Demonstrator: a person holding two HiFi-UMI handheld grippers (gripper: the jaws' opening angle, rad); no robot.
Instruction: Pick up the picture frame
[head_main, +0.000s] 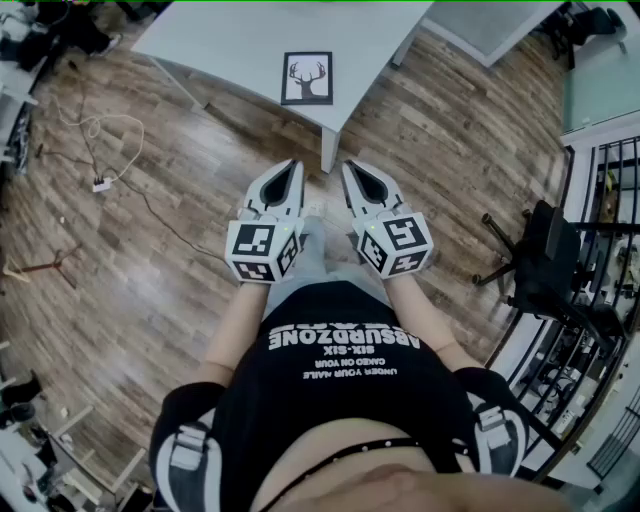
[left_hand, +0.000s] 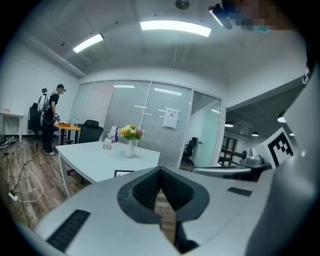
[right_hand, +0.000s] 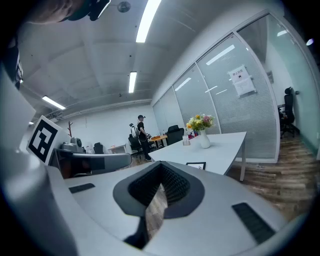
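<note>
**Both shut on nothing, well short of the picture frame (head_main: 307, 78)**

Holds the left gripper (head_main: 285, 178) and the right gripper (head_main: 360, 180) side by side, low before the torso, above the wood floor (head_main: 150, 250). Presses the jaws of each together tip to tip, with nothing pinched: only floorboards seen through the slit behind the ribbed pads in both gripper views. Points both tips slightly downward, toward the pale table (head_main: 230, 40).

Finds the picture frame lying flat near the table's front edge, close to a table leg in the head view: black border, stag's head drawn on white. Well apart from both grippers, touched by neither. Catches it in the gripper views as a thin dark rim on the tabletop, just above the closed jaws.

Farther back on the same table, shows a white vase of flowers (left_hand: 130, 142). Beyond that, glass partition walls and a person (left_hand: 50, 120) standing by another desk. On the floor at the head view's left, a white cable and plug (head_main: 101, 184); at its right, a dark office chair (head_main: 545, 250).
</note>
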